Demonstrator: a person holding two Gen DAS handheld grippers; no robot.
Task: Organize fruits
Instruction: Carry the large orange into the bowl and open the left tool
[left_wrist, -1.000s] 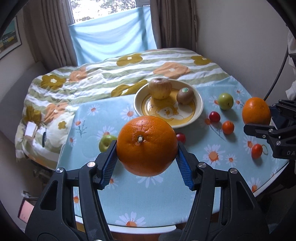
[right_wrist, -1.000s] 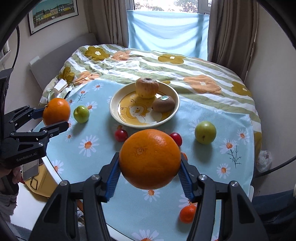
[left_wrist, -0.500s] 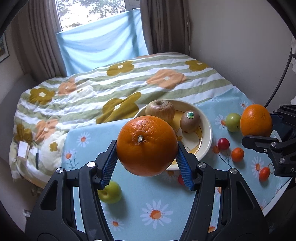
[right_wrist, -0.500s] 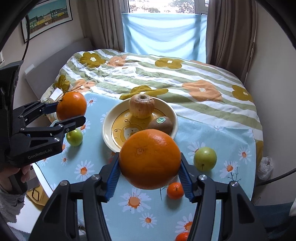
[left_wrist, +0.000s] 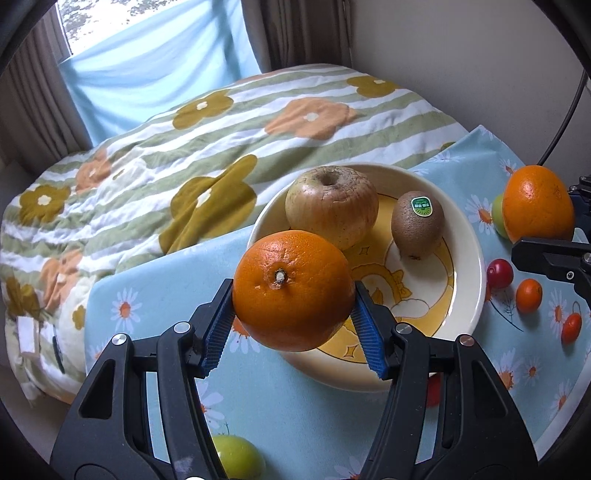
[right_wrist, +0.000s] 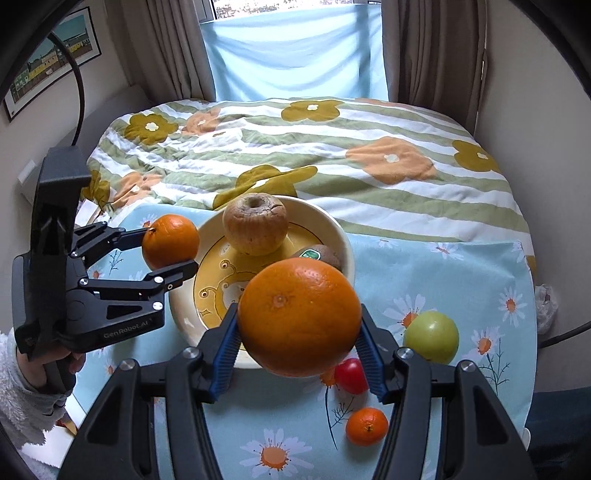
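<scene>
My left gripper (left_wrist: 293, 317) is shut on a large orange (left_wrist: 293, 290) and holds it above the near left rim of the cream and yellow plate (left_wrist: 469, 258). The plate holds a brownish apple (left_wrist: 332, 206) and a kiwi (left_wrist: 417, 225) with a green sticker. My right gripper (right_wrist: 297, 347) is shut on a second orange (right_wrist: 299, 315) above the plate's near right rim (right_wrist: 343, 236). In the right wrist view the left gripper (right_wrist: 168, 251) with its orange (right_wrist: 170, 240) hangs at the plate's left side. In the left wrist view the right gripper's orange (left_wrist: 537, 203) shows at the far right.
Loose on the daisy tablecloth (right_wrist: 443, 273) lie a green apple (right_wrist: 431, 339), a red fruit (right_wrist: 351, 374), a small mandarin (right_wrist: 366, 426), and another green apple (left_wrist: 238, 456) near the left gripper. A flowered striped quilt (right_wrist: 332, 147) lies behind the table. Walls stand close on both sides.
Both grippers have moved forward toward the plate with their oranges held; the plate and its fruit now look larger and closer in both views.
</scene>
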